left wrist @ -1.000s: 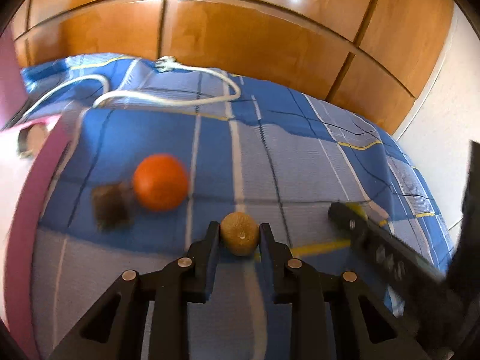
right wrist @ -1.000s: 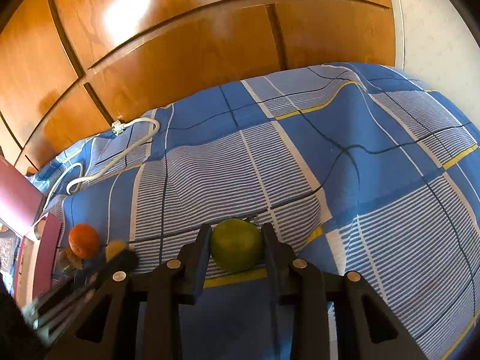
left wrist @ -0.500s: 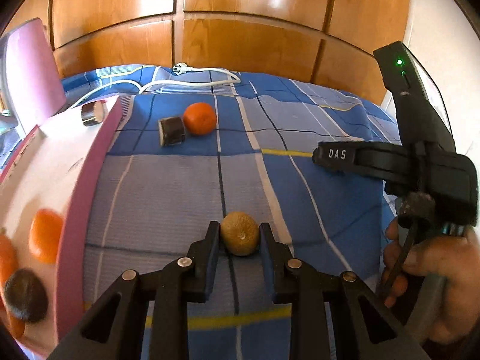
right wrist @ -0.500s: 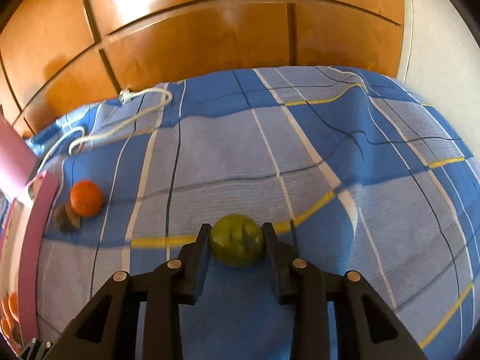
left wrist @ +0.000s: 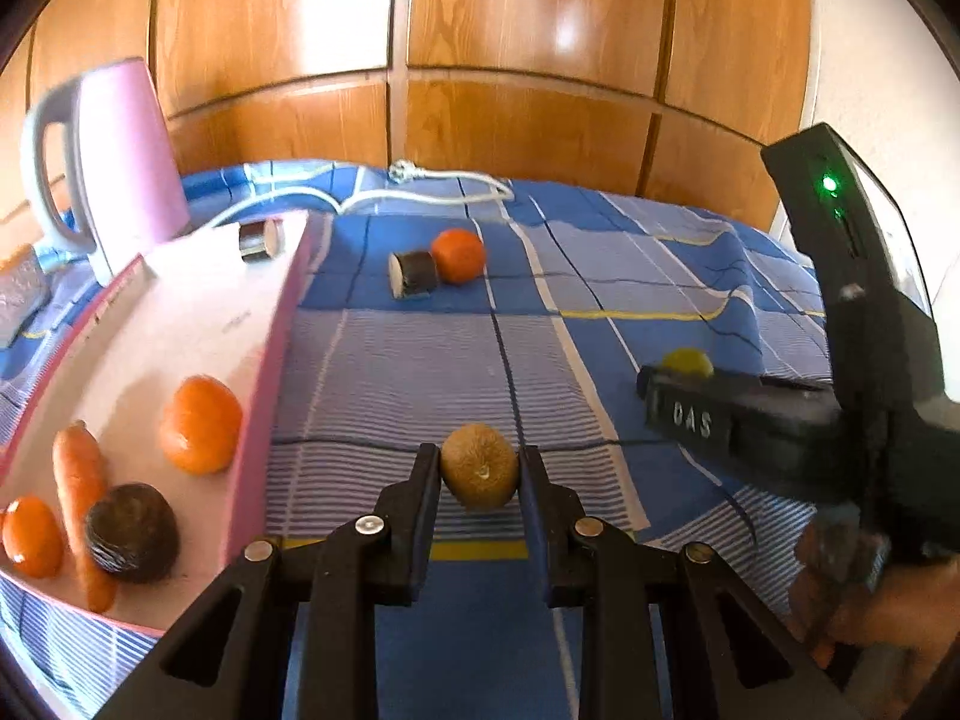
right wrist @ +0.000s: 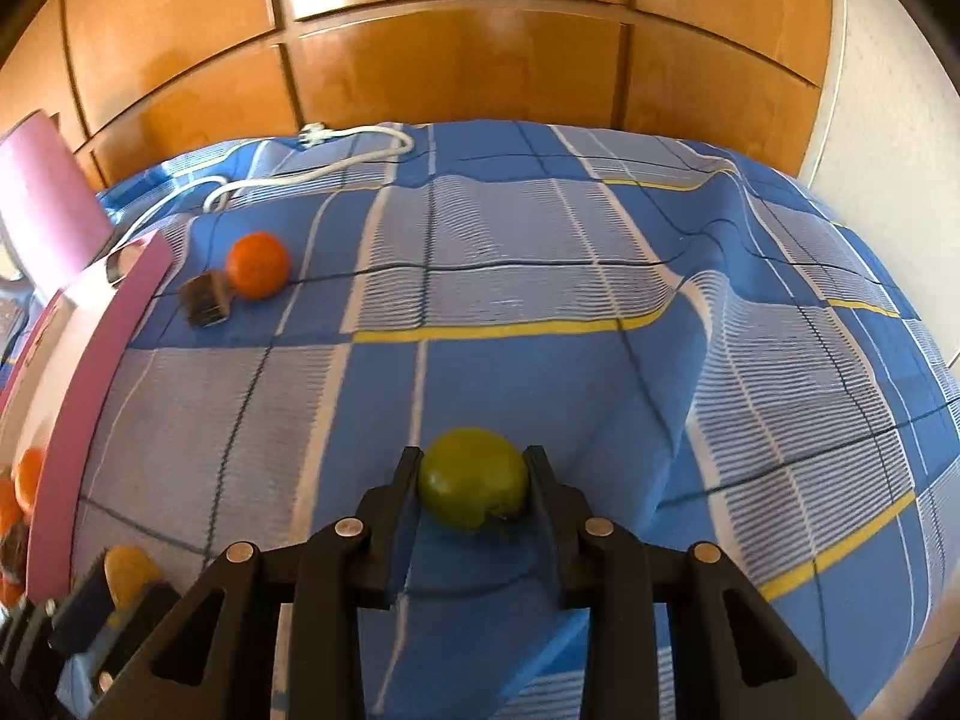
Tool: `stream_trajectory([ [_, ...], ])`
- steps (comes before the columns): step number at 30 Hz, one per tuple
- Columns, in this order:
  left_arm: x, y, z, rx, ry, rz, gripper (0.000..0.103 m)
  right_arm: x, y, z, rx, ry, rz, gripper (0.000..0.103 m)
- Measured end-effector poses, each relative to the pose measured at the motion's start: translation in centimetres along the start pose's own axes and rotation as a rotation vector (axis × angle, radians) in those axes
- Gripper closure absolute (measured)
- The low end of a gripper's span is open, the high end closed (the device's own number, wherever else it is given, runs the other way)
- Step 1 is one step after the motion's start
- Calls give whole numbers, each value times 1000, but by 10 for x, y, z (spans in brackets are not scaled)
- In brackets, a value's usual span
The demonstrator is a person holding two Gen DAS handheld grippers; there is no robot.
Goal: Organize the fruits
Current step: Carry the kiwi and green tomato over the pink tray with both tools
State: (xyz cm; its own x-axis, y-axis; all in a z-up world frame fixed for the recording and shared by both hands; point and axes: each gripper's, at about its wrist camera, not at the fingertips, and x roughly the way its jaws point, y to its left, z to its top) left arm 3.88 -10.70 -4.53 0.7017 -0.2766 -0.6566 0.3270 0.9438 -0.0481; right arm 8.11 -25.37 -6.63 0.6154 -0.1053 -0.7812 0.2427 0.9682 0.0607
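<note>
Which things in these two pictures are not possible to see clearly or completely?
- Pink tray: right wrist view, cut by the left edge; its fruit barely shows.
- Green fruit: left wrist view, mostly hidden behind the right gripper's black fingers.
- Dark short cylinder beside the loose orange: right wrist view, blurred; cannot be identified.
- Pink kettle: right wrist view, cut by the left edge.

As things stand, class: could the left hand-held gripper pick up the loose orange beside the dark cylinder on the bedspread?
Probably not yet. The left hand-held gripper is shut on a kiwi, so its jaws are occupied. The path over the bedspread to the orange looks free otherwise.
</note>
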Motion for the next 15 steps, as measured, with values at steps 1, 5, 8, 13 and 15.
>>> stream_trajectory([
  [1,2,2,-1,-9,-1,0,77,-2,2,-2,-1,-2,10,70],
  [5,6,8,-2,-53,1,-4,77,-7,10,-9,-23,-18,16,69],
  [8,0,6,-1,-44,-27,-7,77,-8,12,-10,-15,-23,13,69],
  [13,-9,6,1,-47,-53,-20,77,-8,12,-12,-8,-32,15,69],
  [15,-9,6,1,-50,-53,-18,77,-9,11,-11,-8,-32,20,69],
])
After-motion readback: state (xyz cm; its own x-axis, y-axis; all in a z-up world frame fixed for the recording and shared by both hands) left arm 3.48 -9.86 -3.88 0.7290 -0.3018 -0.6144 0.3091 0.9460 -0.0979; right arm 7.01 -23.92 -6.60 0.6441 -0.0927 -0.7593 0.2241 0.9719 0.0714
